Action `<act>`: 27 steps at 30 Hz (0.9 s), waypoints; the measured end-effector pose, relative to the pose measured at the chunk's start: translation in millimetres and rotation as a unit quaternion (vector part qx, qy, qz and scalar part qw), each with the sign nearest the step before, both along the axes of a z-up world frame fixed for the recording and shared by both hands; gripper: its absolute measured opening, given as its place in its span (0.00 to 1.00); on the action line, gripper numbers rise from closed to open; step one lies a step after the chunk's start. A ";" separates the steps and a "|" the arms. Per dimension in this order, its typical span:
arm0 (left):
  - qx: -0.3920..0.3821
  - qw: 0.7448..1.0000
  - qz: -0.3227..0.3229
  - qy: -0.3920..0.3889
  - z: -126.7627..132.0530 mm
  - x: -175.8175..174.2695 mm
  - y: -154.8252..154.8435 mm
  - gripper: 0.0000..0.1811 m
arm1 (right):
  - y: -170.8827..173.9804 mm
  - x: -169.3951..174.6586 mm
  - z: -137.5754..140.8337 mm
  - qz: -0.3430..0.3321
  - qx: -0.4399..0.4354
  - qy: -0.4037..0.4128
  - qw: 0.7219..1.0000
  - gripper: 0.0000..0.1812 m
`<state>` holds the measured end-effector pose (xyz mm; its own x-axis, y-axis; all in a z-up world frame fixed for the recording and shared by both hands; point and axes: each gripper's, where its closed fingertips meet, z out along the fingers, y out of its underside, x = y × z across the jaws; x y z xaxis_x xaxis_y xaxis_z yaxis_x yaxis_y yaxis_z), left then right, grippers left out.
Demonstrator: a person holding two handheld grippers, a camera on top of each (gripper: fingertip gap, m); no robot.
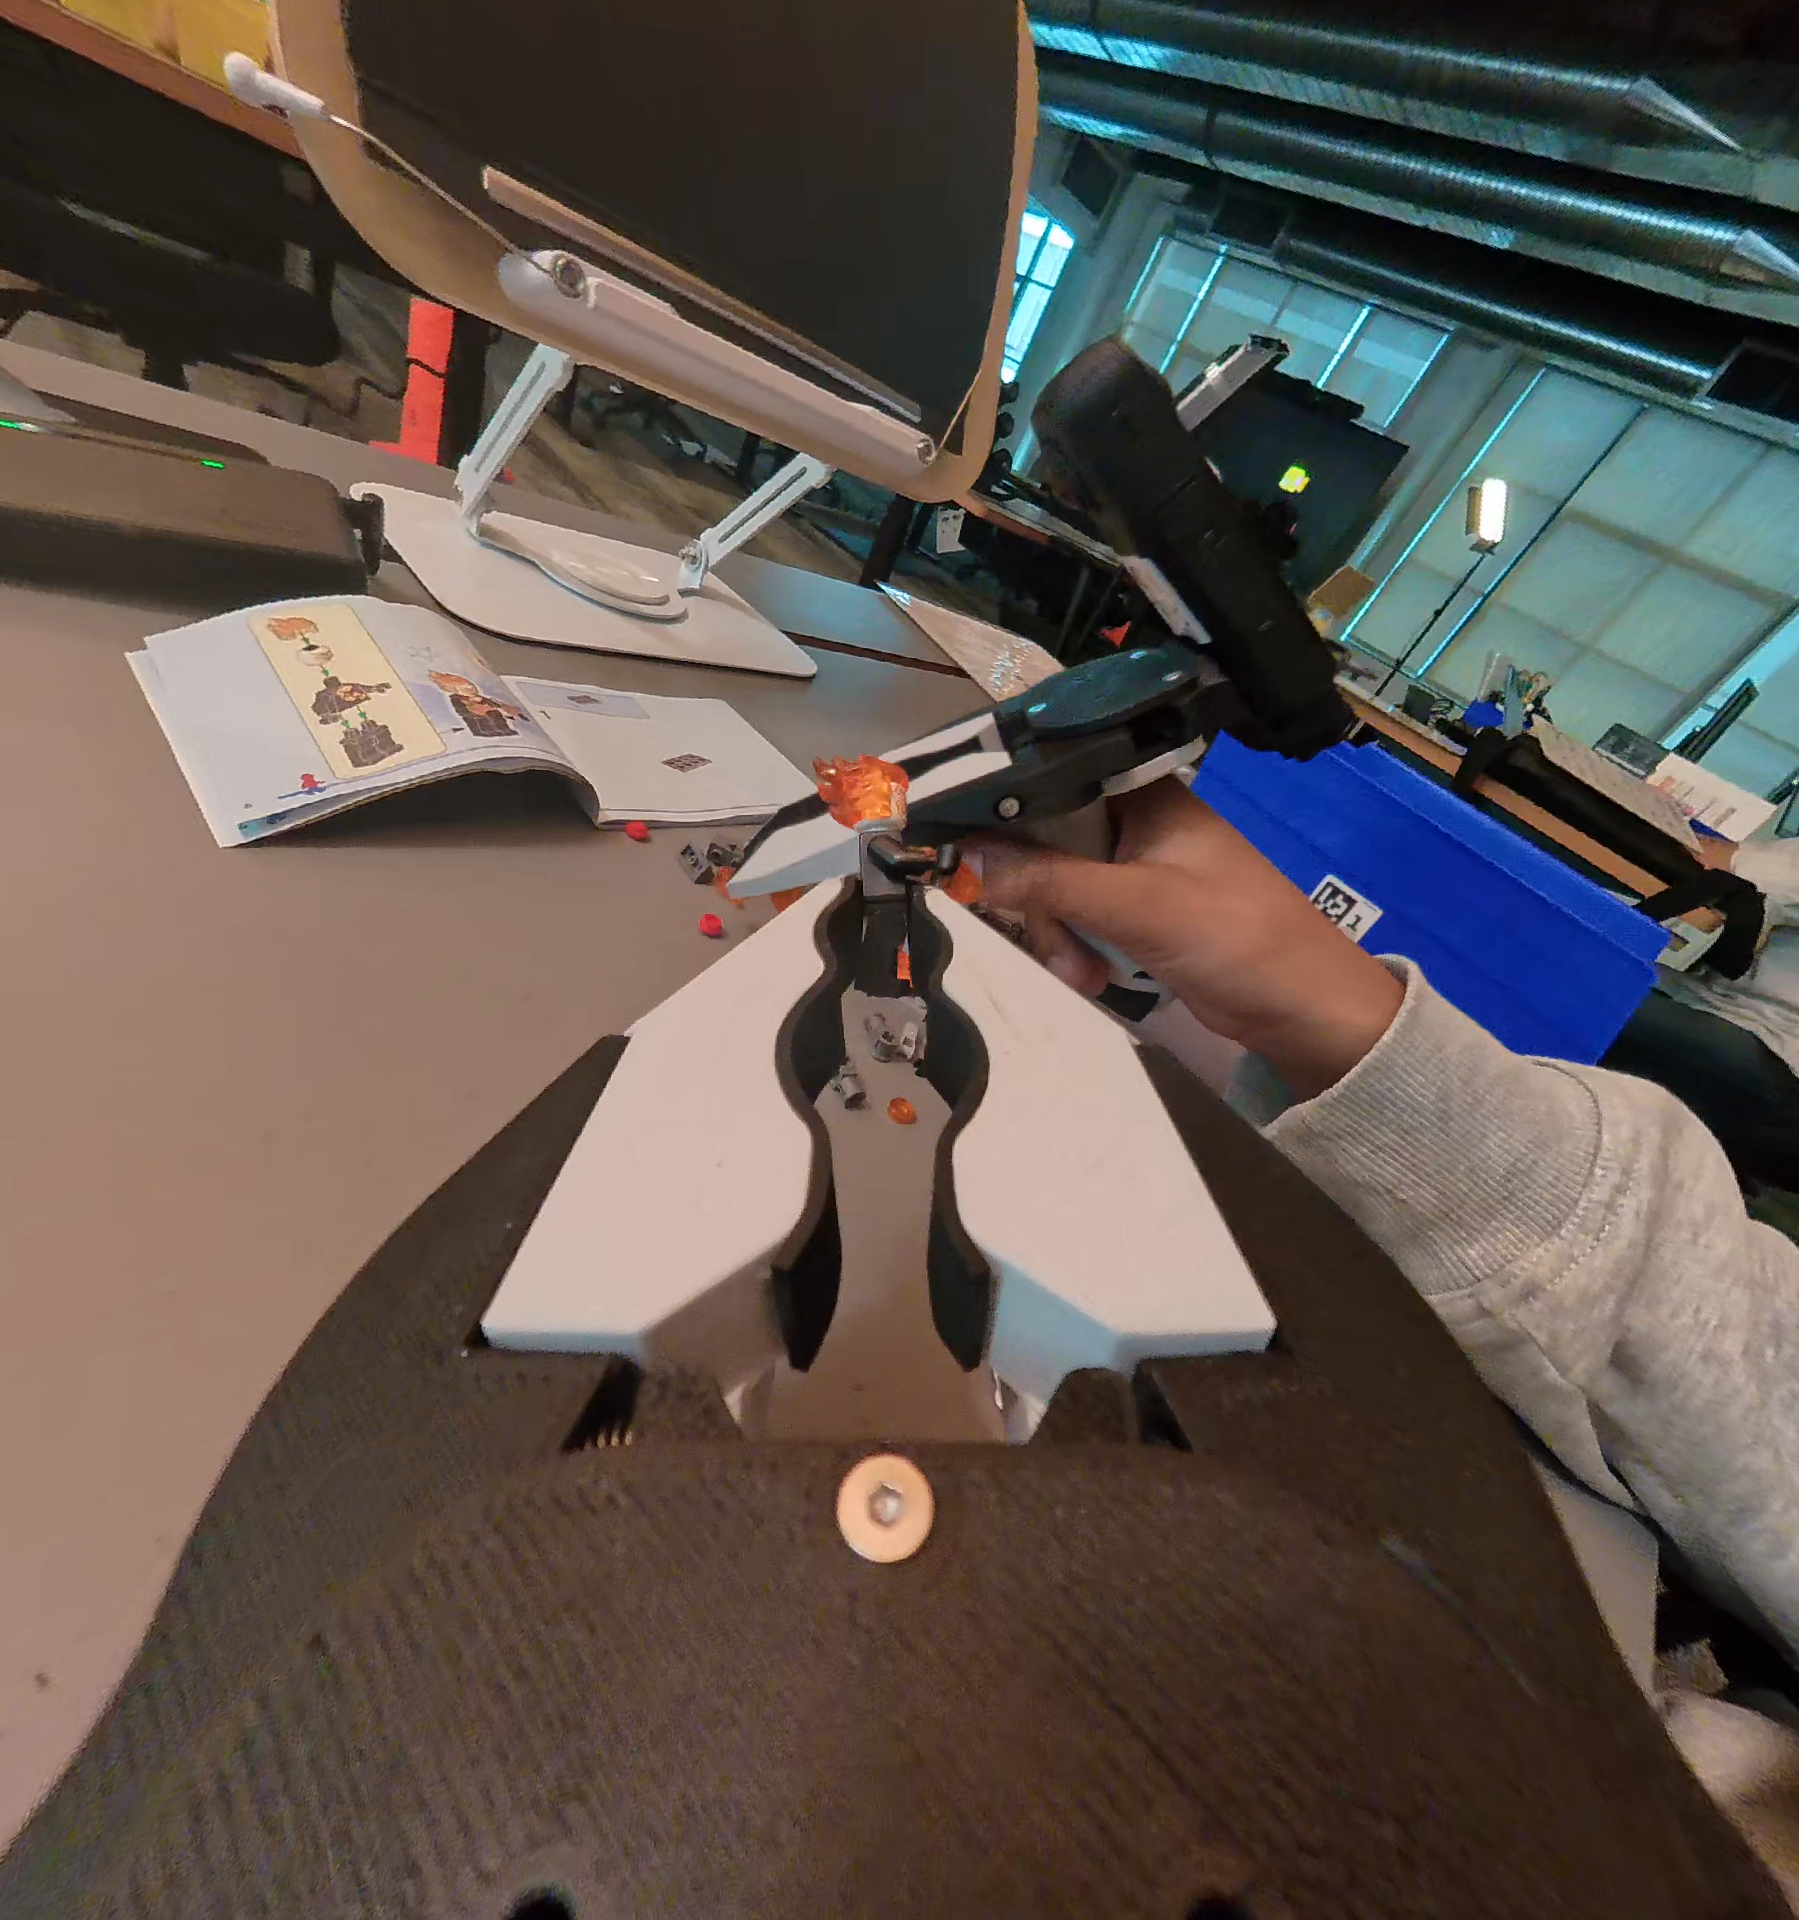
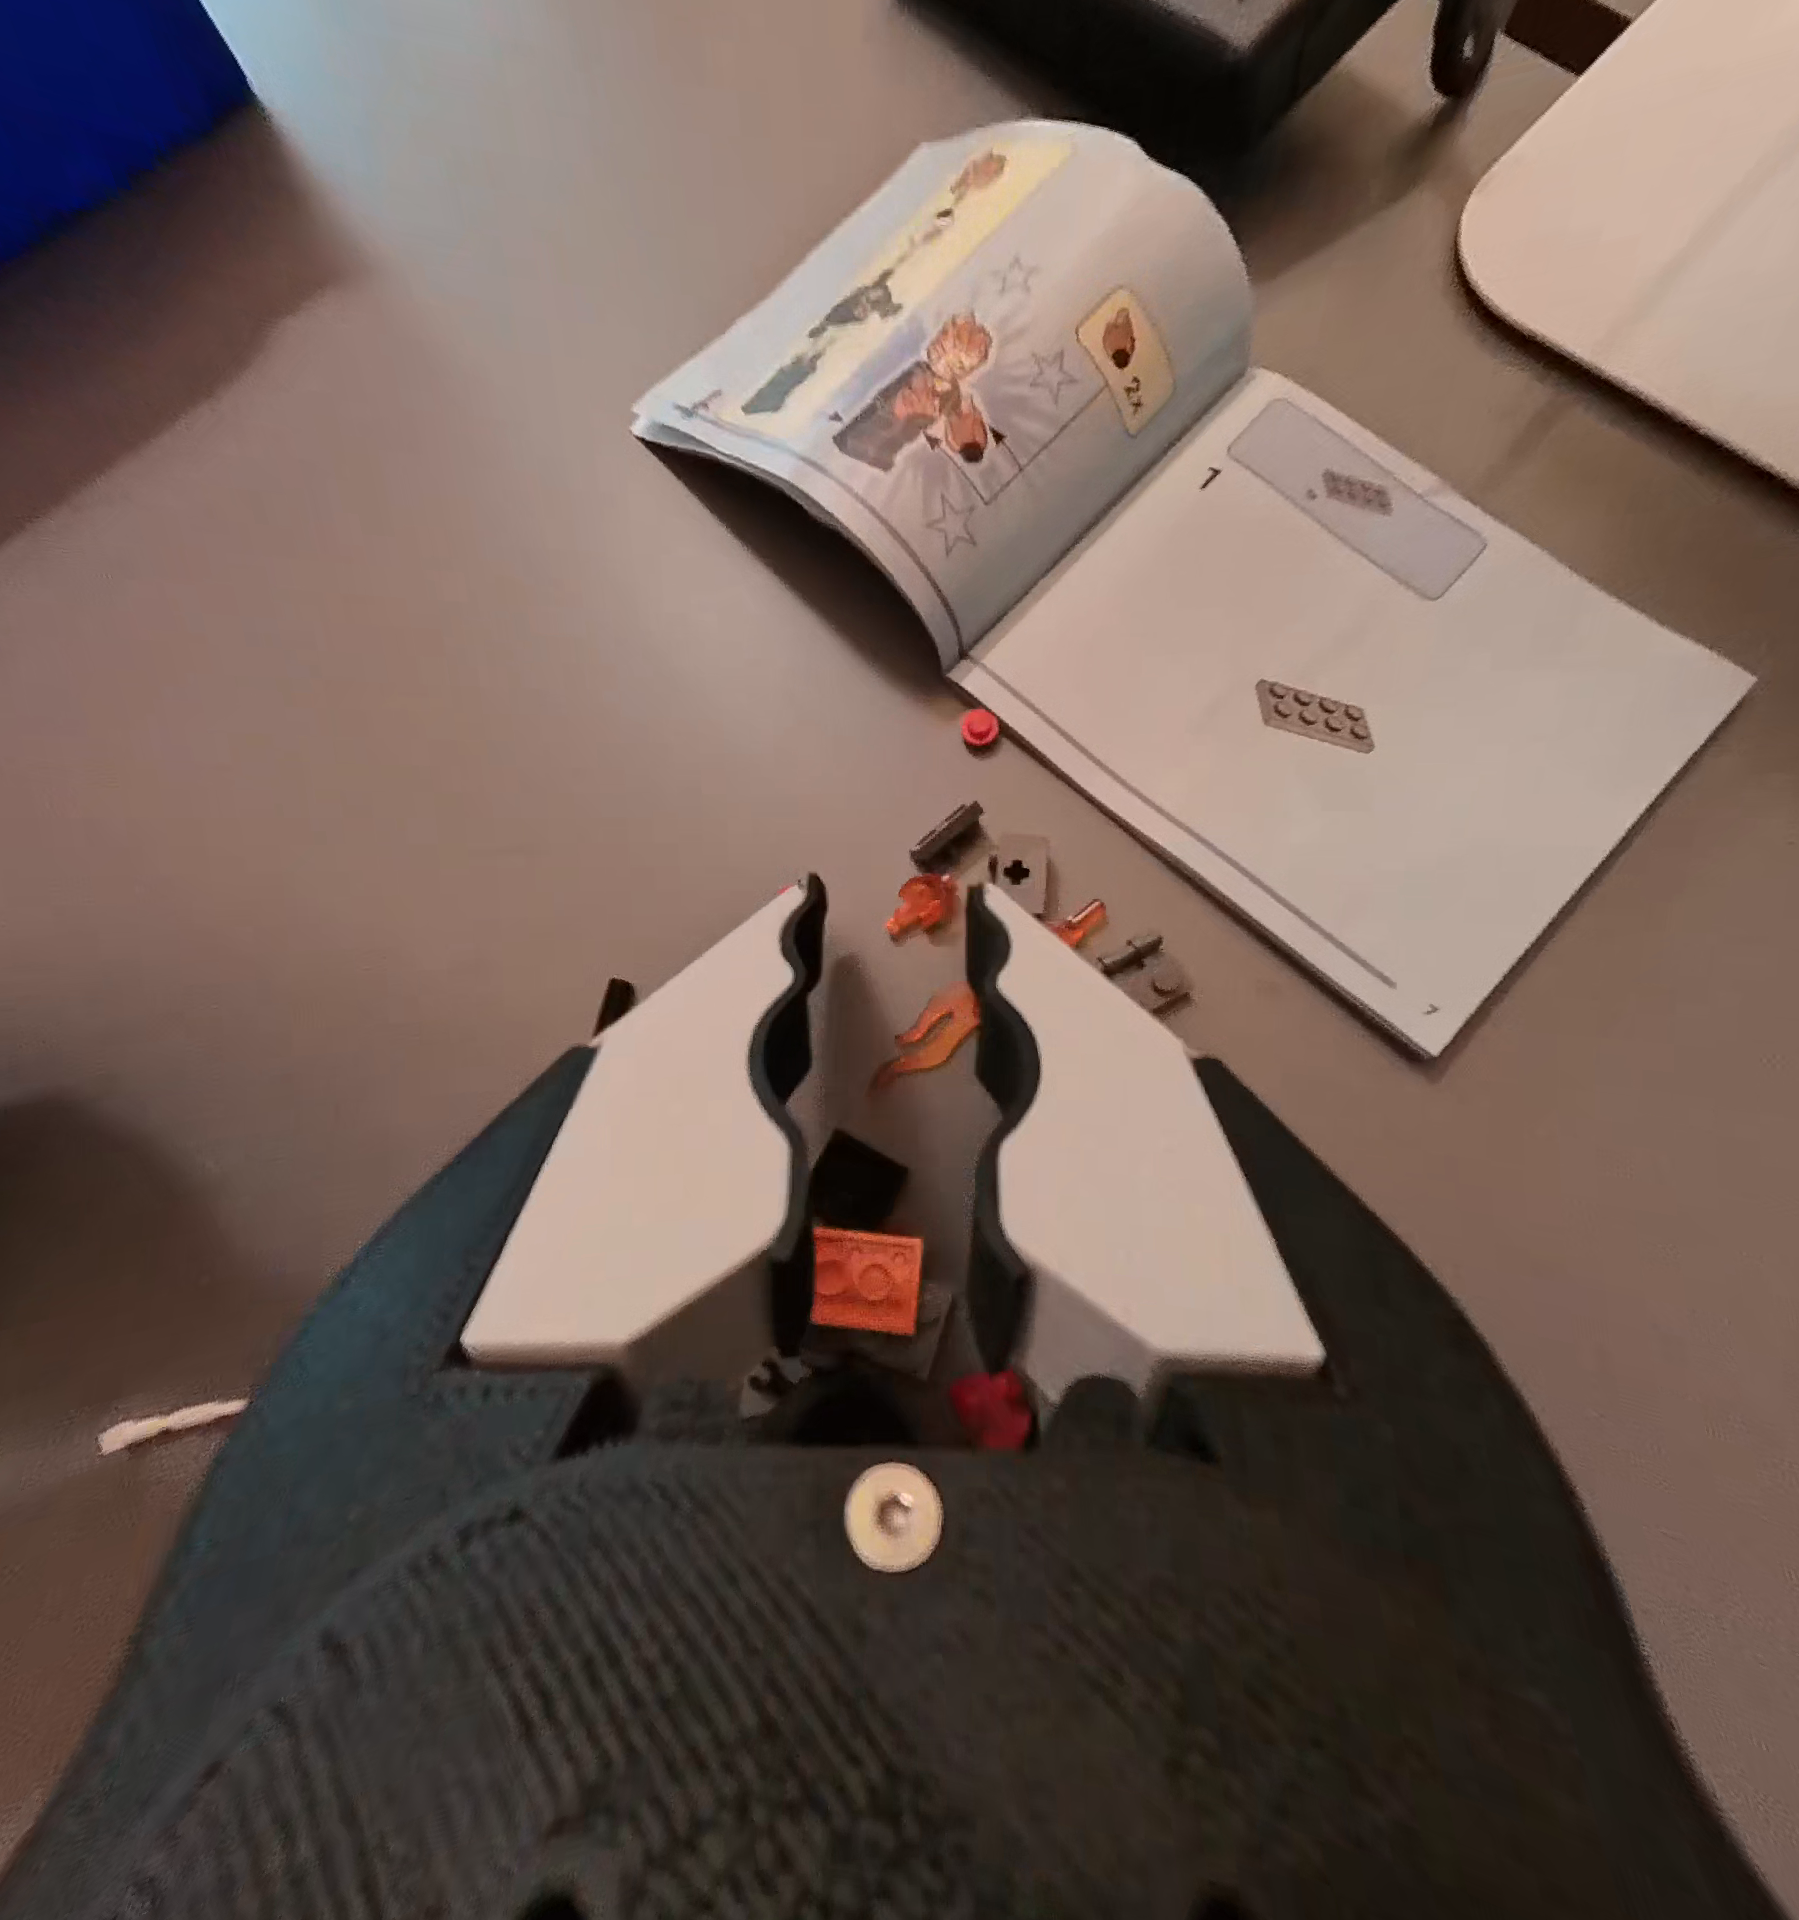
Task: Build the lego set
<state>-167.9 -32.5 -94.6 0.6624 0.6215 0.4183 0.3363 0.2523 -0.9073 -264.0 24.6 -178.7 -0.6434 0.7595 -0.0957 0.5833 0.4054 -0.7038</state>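
My left gripper is shut on a small dark lego figure and holds it upright above the grey table. An orange flame piece sits on top of the figure. My right gripper, held by a hand, reaches in from the right with its fingers on either side of the flame. In the right wrist view my right gripper is open. Between its fingers I see an orange studded plate and dark pieces. Loose orange and grey pieces lie on the table ahead.
The open instruction booklet lies behind the loose pieces, with a red stud at its edge. A white tablet stand and a black box are behind it. A blue bin stands to the right. The tips of one gripper are about 15 centimetres away from the tips of the other.
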 end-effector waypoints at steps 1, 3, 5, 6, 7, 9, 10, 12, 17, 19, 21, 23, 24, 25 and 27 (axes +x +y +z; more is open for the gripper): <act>0.001 1.000 0.000 -0.002 -0.2 -0.2 -0.2 0.02 | 1.0 -1.2 -2.2 -0.002 0.005 0.001 1.000 0.15; 0.002 1.000 -0.003 -0.004 -0.6 0.0 0.4 0.02 | 1.9 -3.1 -4.8 -0.005 0.008 0.000 1.000 0.15; 0.001 1.000 -0.004 -0.004 -0.8 0.3 1.1 0.02 | 2.2 -3.8 -7.6 -0.006 0.008 -0.004 1.000 0.15; 0.001 1.000 -0.004 -0.004 -0.7 0.4 1.1 0.02 | 2.5 -4.5 -9.0 -0.006 0.009 -0.004 1.000 0.14; 0.001 1.000 -0.004 -0.004 -0.8 0.4 1.2 0.02 | 3.0 -5.0 -9.4 -0.007 0.011 -0.002 1.000 0.13; 0.001 1.000 -0.005 -0.005 -0.9 0.3 1.3 0.02 | 5.2 -4.7 -10.0 -0.006 0.016 -0.001 1.000 0.07; 0.001 1.000 -0.005 -0.005 -0.9 0.5 1.4 0.02 | 5.7 -3.7 -9.9 -0.002 0.018 -0.001 1.000 0.04; 0.002 1.000 -0.009 -0.008 -1.5 1.0 2.4 0.02 | 7.0 -2.8 -5.7 -0.001 0.017 0.008 1.000 0.04; 0.004 1.000 -0.017 -0.011 -2.1 2.3 4.2 0.02 | -14.3 16.7 39.7 0.053 -0.103 0.050 0.992 0.04; 0.014 1.000 -0.017 -0.015 -1.2 1.6 2.9 0.02 | -27.6 35.7 68.3 0.089 -0.201 0.059 0.974 0.04; 0.056 0.998 -0.025 -0.028 3.4 1.4 0.2 0.02 | -34.2 53.8 91.1 0.113 -0.287 0.054 0.950 0.04; 0.096 0.994 -0.018 -0.051 4.7 -3.5 -8.4 0.02 | -38.4 67.8 100.6 0.131 -0.338 0.027 0.932 0.04; 0.111 0.992 -0.006 -0.061 4.2 -7.1 -14.3 0.02 | -41.9 75.5 100.7 0.144 -0.349 0.004 0.926 0.04; 0.122 0.990 0.006 -0.067 3.9 -10.6 -20.3 0.02 | -46.4 84.0 99.9 0.160 -0.353 -0.015 0.922 0.04; 0.129 0.989 0.023 -0.073 2.0 -14.4 -27.3 0.02 | -55.3 98.0 101.0 0.179 -0.359 -0.023 0.916 0.04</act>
<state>-182.3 -59.7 -92.6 0.5560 0.5095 0.6567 0.4423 0.4876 -0.7527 -166.0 -30.7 -77.8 -0.8216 0.2307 -0.5213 0.5393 0.0181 -0.8419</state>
